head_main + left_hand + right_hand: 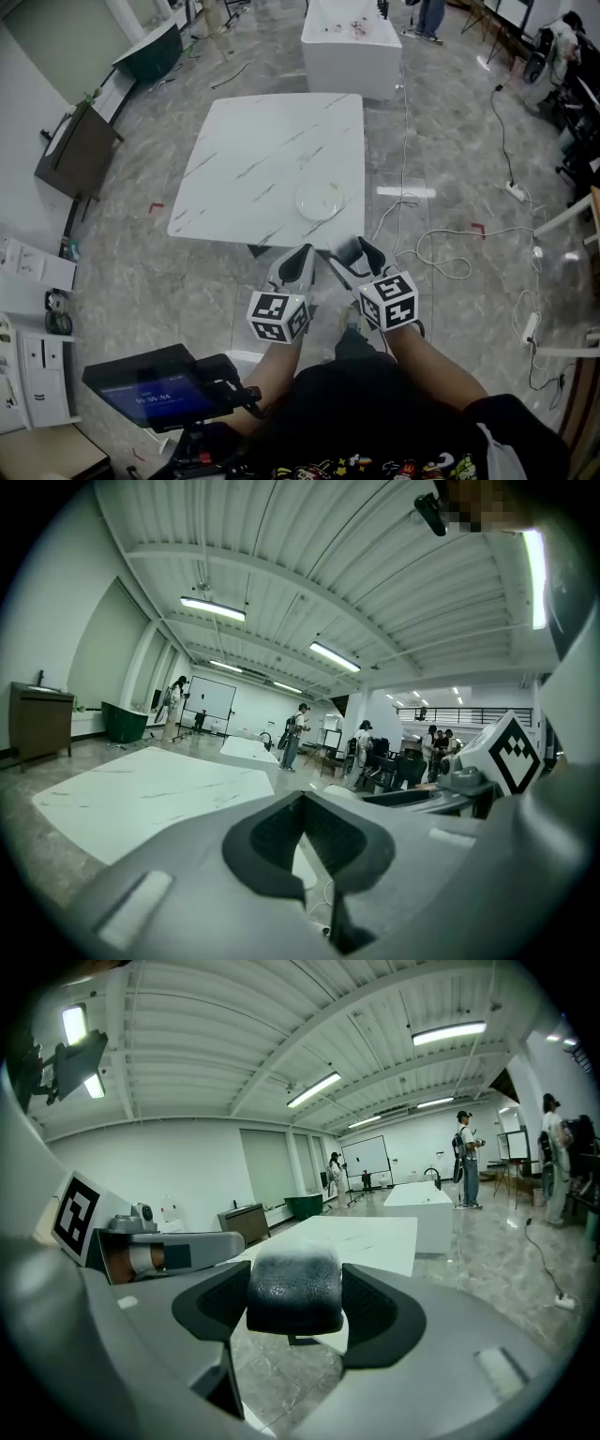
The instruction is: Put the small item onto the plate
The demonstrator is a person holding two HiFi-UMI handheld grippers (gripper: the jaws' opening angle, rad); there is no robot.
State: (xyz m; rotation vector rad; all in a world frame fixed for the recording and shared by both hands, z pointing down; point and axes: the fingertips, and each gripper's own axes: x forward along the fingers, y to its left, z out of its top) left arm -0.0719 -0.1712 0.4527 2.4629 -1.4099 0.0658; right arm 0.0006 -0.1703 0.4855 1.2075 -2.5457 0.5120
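A white plate (319, 200) lies near the front right edge of the white marble table (253, 150). Both grippers hover over the floor just short of that edge, close side by side. My right gripper (352, 253) is shut on a small dark rounded item (293, 1288), which also shows in the head view (348, 249). In the right gripper view the jaws (293, 1305) press the item's two sides, with the table (361, 1234) ahead. My left gripper (302, 255) is shut with nothing in it; its pads (272, 832) meet in front of the table (141, 794).
White cables (441, 253) and a power strip (515, 191) lie on the floor right of the table. A white block (352, 42) stands beyond it, a dark cabinet (75, 150) at the left. A stand with a screen (159, 389) is at my lower left. People stand far off.
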